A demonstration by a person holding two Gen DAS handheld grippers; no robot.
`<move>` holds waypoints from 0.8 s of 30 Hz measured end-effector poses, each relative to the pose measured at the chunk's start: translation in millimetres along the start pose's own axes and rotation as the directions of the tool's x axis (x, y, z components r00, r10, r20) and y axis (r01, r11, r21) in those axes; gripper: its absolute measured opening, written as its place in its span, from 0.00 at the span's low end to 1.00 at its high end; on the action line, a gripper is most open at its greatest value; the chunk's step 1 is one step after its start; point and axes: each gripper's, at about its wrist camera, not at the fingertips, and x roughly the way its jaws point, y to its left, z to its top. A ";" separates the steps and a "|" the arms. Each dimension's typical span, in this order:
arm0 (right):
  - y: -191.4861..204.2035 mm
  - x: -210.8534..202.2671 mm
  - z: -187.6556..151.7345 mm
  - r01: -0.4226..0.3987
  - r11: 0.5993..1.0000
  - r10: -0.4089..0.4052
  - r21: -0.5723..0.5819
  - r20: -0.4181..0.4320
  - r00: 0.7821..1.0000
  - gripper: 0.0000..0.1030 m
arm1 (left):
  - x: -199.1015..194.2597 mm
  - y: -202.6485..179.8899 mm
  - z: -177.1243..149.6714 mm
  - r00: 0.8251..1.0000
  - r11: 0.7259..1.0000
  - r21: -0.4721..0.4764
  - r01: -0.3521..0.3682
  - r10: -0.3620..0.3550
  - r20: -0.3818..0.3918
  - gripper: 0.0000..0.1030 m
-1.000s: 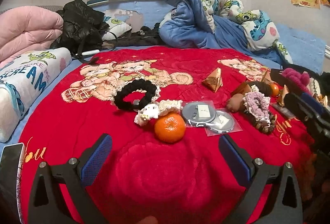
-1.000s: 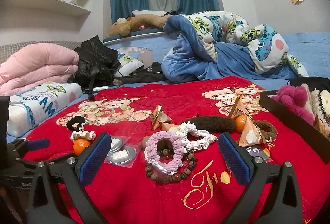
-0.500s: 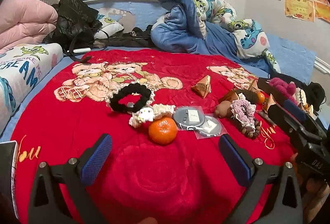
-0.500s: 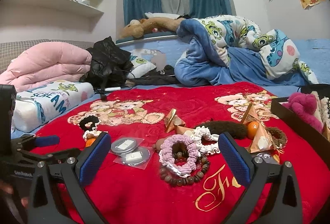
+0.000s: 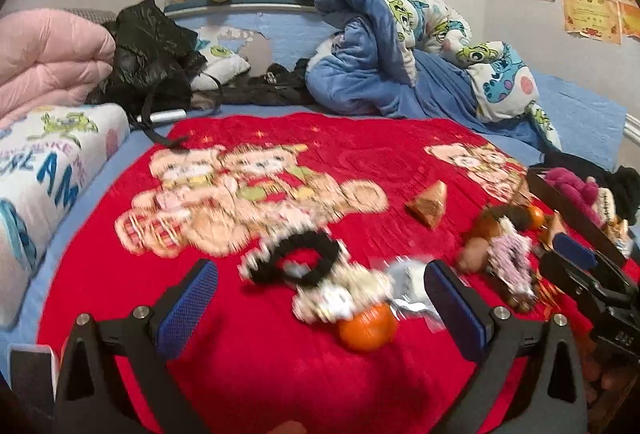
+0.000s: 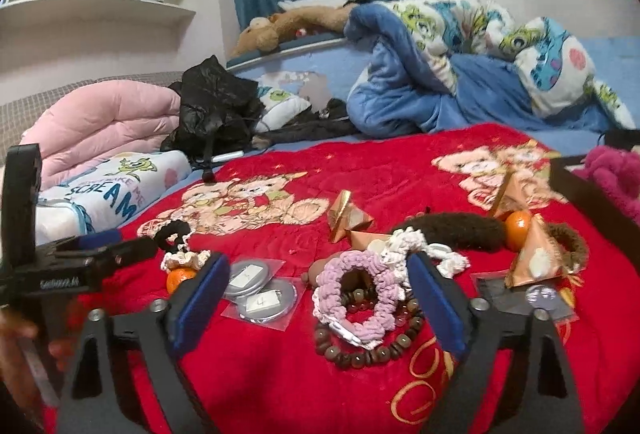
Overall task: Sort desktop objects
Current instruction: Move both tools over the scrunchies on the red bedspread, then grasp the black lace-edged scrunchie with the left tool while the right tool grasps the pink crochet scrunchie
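Note:
Small objects lie on a red blanket (image 5: 248, 362). In the left wrist view my left gripper (image 5: 320, 308) is open and empty, just short of an orange (image 5: 367, 328), a white scrunchie (image 5: 340, 298) and a black scrunchie (image 5: 298, 260). In the right wrist view my right gripper (image 6: 318, 308) is open and empty, with a pink scrunchie (image 6: 358, 292) on a brown bead bracelet (image 6: 368, 348) between its fingers. Two round tins in plastic bags (image 6: 260, 292) lie to their left. A second orange (image 6: 518, 228) and gold pyramid packets (image 6: 344, 220) lie further back.
A dark box (image 6: 592, 202) holding a magenta fluffy item (image 6: 612, 174) stands at the right edge. A folded pink duvet (image 5: 48, 58), a printed pillow (image 5: 44, 170), a black jacket (image 5: 148, 54) and a blue quilt (image 5: 380, 66) border the blanket.
My left gripper has moved forward and left, so the orange and scrunchies now sit close between its fingers. My right gripper has closed in on the pink scrunchie and beads.

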 end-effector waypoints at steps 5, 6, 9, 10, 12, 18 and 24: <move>-0.2 16.2 6.2 -0.045 0.999 0.045 0.003 -0.044 0.998 0.72 | 30.4 11.1 13.3 0.998 1.000 -0.005 -0.004 0.004 -0.056 1.00; 0.3 18.5 7.2 -0.050 0.999 0.050 0.001 -0.050 0.997 0.71 | 35.8 13.0 13.8 0.998 1.000 -0.014 -0.003 0.002 -0.068 1.00; 1.1 25.5 8.6 -0.048 0.999 0.048 -0.005 -0.071 0.996 0.64 | 48.4 15.2 12.0 0.996 1.000 -0.023 -0.018 0.016 -0.093 1.00; 0.3 27.1 8.1 -0.043 0.999 0.043 -0.001 -0.080 0.996 0.63 | 51.1 15.6 10.0 0.995 0.999 -0.028 -0.021 0.018 -0.100 1.00; -2.4 26.5 6.1 -0.021 1.000 0.022 0.013 -0.081 0.997 0.63 | 56.6 18.3 8.0 0.993 0.999 -0.039 -0.016 0.011 -0.116 1.00; -15.1 22.6 -2.2 0.032 0.996 -0.025 0.082 -0.084 0.996 0.61 | 66.0 19.9 3.3 0.989 0.999 -0.049 -0.011 0.004 -0.145 1.00; -9.5 34.3 -3.8 0.027 0.998 -0.019 0.052 -0.147 0.989 0.49 | 73.6 30.8 0.0 0.985 0.994 -0.111 -0.001 -0.019 -0.174 1.00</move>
